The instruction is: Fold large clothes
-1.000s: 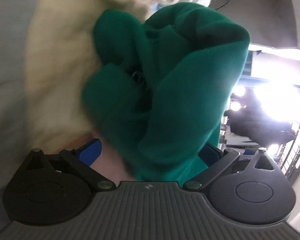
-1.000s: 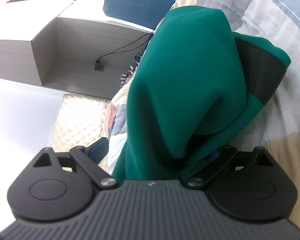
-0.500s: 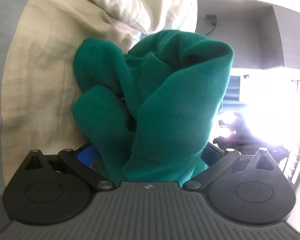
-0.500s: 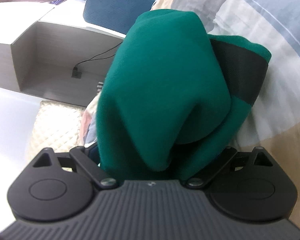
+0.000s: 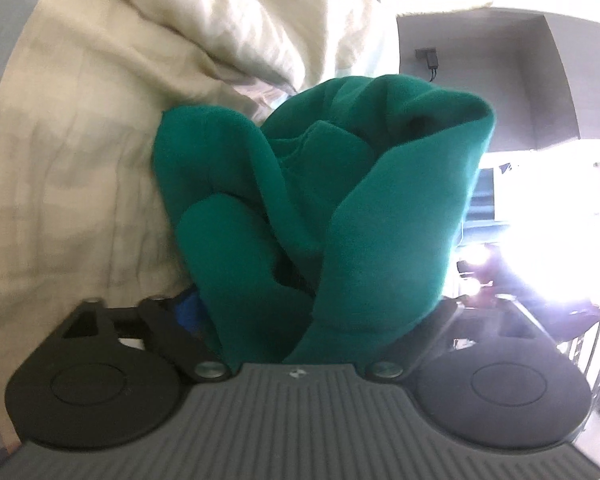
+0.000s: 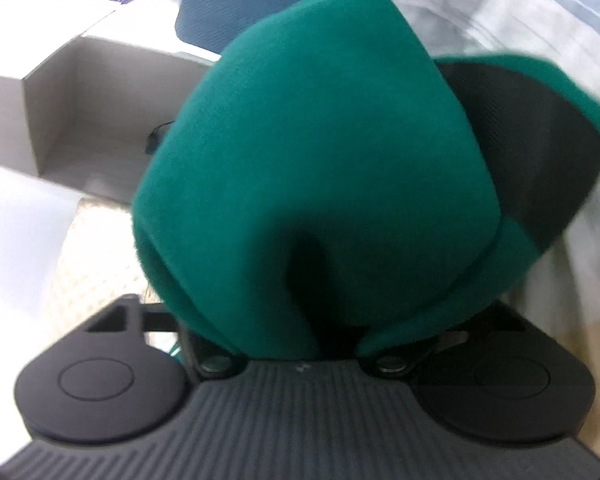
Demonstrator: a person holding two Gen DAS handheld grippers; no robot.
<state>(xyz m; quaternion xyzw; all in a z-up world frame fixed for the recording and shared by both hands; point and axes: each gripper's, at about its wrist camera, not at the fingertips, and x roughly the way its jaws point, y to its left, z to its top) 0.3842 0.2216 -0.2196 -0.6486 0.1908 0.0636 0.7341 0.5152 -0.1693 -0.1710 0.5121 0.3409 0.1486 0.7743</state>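
Observation:
A green garment [image 5: 380,200] is bunched in thick folds in front of my left gripper [image 5: 312,320] and fills the gap between its jaws. The jaws are closing but still stand wide. A blue pad [image 5: 188,308] shows at the left beside the cloth; the other is hidden. In the right wrist view the same green garment [image 6: 320,140], with a black ribbed panel [image 6: 540,140], bulges over my right gripper [image 6: 300,320]. Its jaws are closing on the bundle, the links are drawn in, and the fingers are buried in the cloth.
Cream bedding [image 5: 100,160] lies rumpled to the left and behind the garment. A grey wall niche with a plug [image 5: 432,56] and a bright window are at the right. A blue chair [image 6: 240,12], a grey desk recess [image 6: 80,120] and a quilted mattress edge [image 6: 84,260] are nearby.
The right gripper's links have folded inward around the cloth, and the garment looms closer and blurred. In the left view the garment sits lower, and more cream bedding shows above it.

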